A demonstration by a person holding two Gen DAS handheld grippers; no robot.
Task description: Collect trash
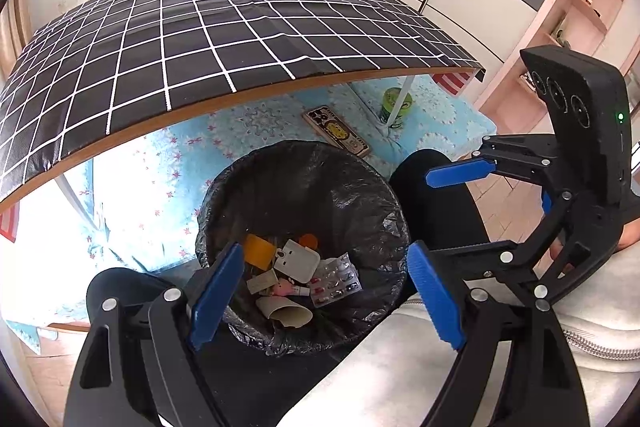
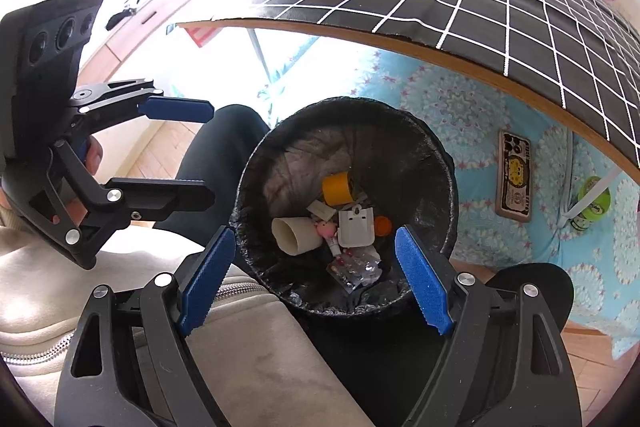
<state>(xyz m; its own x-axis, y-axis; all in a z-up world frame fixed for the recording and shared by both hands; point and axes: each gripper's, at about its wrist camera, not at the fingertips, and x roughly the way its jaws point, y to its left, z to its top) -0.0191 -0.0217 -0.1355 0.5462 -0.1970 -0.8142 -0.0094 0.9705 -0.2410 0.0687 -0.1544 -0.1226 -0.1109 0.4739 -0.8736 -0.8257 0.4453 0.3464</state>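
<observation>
Currently both the left tongs (image 1: 326,297) and the right tongs (image 2: 316,281) hang spread and empty directly above the black-lined trash bin (image 1: 372,227). Below them, inside the bin, lie a paper cup (image 2: 294,235), white case (image 1: 298,261), yellow tape roll (image 2: 338,189) and blister packs (image 1: 336,279). Beyond the tongs stands the checkered surface (image 1: 200,39).

I count one lined bin (image 1: 304,187) holding one paper cup (image 2: 294,235), one yellow roll (image 2: 336,189), one white case (image 2: 356,227), one orange cap (image 2: 383,225) and one blister pack (image 1: 336,281). On the mat: one phone (image 2: 514,177), one green jar (image 2: 594,203).
</observation>
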